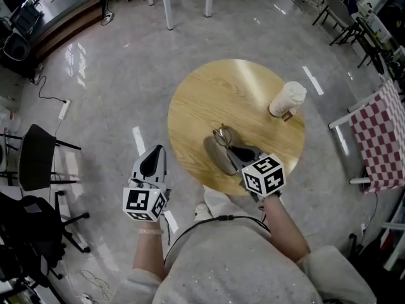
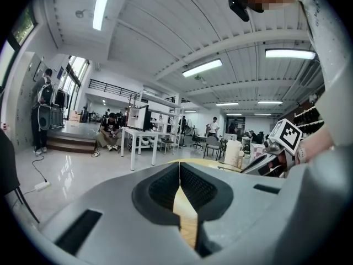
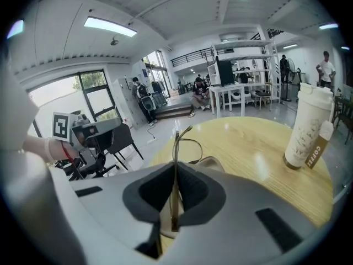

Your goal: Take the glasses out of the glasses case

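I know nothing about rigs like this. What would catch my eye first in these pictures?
A round wooden table stands on a shiny grey floor, with a pale lidded coffee cup towards its far right. At its near edge the right gripper has its jaws shut on thin-framed glasses, right by an open grey glasses case. The left gripper hangs off the table's left side, jaws together and empty.

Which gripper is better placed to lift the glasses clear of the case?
Right. The right gripper is shut on a temple of the glasses, just over the case on the table. The left gripper is shut, empty, and off beyond the table's edge.
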Motion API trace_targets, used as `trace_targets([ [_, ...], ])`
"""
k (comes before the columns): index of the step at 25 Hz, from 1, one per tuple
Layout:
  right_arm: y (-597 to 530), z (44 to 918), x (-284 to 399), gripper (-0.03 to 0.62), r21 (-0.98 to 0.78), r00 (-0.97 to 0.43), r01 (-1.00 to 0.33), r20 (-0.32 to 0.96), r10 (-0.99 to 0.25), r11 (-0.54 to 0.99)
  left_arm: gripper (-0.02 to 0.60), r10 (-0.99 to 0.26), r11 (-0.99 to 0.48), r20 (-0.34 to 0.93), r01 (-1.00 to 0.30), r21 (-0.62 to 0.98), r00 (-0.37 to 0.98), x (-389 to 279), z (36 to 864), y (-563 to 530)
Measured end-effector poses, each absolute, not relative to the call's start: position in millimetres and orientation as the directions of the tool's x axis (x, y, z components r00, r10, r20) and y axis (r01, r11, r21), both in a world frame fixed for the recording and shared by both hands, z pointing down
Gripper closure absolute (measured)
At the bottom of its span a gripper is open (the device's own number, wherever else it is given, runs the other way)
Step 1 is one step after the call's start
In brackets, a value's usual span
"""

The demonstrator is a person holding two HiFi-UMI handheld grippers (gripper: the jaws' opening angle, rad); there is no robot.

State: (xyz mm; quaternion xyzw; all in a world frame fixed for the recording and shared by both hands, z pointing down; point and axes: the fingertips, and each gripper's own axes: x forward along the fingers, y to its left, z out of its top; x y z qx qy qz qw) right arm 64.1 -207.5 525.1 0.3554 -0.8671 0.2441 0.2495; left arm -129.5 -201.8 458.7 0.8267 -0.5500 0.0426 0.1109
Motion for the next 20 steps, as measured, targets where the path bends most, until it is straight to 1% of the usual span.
trace_targets([
  [20,-216,478,78,0.574,-0.21,-0.631,-0.755,0.491,-0.601,0.621,0.577,-0.9,-0.394,0.156,-0.913,0.11,0.407,-124,442,-198],
])
